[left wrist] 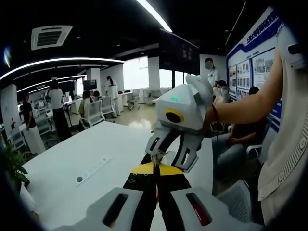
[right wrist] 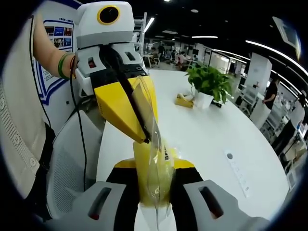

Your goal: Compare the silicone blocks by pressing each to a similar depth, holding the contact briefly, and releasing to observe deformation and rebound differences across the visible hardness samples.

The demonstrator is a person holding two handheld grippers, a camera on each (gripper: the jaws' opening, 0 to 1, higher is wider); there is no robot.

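Both my grippers hold one clear plastic bag (right wrist: 155,187) above the white table (right wrist: 207,139). The bag carries a barcode label and something yellow shows inside it. In the right gripper view my right gripper (right wrist: 155,164) is shut on the bag's lower part, with the bag filling the gap between its yellow-tipped jaws. My left gripper (right wrist: 146,139) comes down from the upper left and pinches the bag's top edge. In the left gripper view my left gripper (left wrist: 156,168) is shut at its yellow tips, and the white right gripper (left wrist: 157,157) meets it from above.
A potted plant (right wrist: 209,84) and a small yellow item (right wrist: 184,101) stand on the table's far part. A flush socket strip (right wrist: 238,171) lies to the right. A grey mesh chair (right wrist: 67,163) is on the left. A seated person (left wrist: 240,139) and several others are around.
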